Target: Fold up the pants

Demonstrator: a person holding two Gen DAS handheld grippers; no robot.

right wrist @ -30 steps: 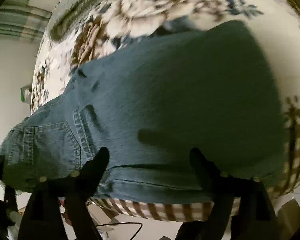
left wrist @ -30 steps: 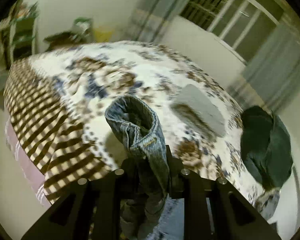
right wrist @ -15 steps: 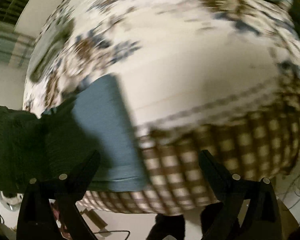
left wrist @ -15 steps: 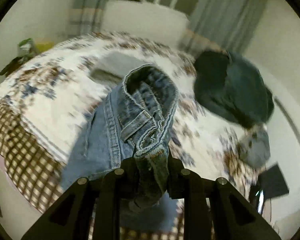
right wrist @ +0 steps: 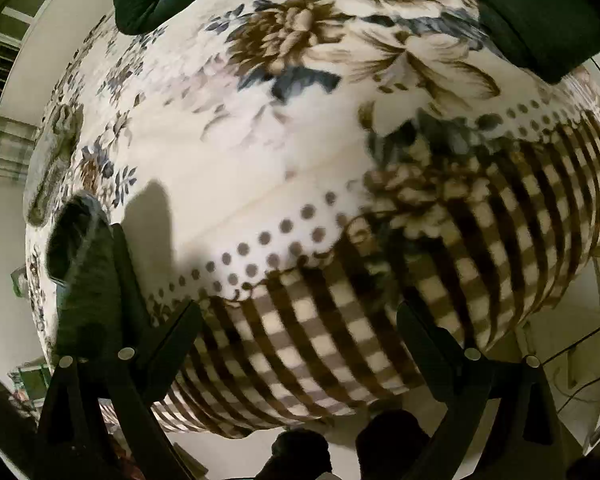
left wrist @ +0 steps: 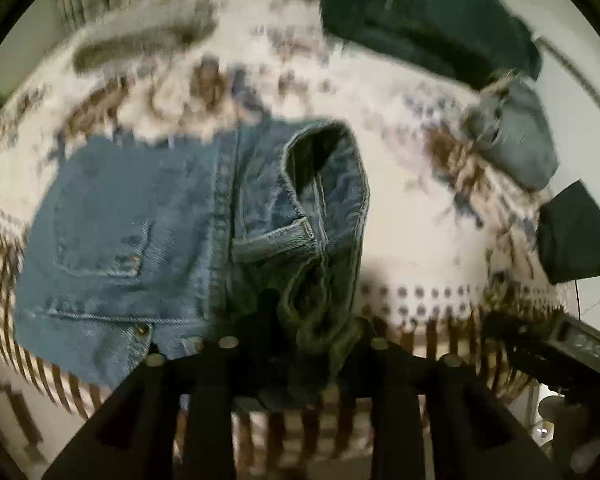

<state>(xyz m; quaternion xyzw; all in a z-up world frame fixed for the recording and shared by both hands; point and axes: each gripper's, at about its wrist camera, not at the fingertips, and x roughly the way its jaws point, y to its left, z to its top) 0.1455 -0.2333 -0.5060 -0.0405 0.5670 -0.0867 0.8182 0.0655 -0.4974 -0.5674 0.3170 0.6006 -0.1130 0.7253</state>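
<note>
Blue jeans (left wrist: 140, 232) lie folded on the floral bedspread (left wrist: 400, 200), with a back pocket showing at the left. My left gripper (left wrist: 304, 320) is shut on a bunched edge of the jeans, which stands up as a loop just ahead of the fingers. My right gripper (right wrist: 296, 312) is open and empty, above the checked border of the bedspread (right wrist: 240, 152) near the bed's edge. A dark piece of the jeans (right wrist: 84, 264) shows at the far left of the right wrist view.
A dark green garment (left wrist: 428, 12) lies at the far side of the bed, with a folded grey-blue one (left wrist: 516, 140) beside it and a dark folded piece (left wrist: 572, 232) at the right edge. A pillow (left wrist: 140, 36) lies at the back left.
My left gripper has swung over and lowered the held jeans edge onto the spread jeans. My right gripper has moved right, off the jeans, and now faces bare bedspread.
</note>
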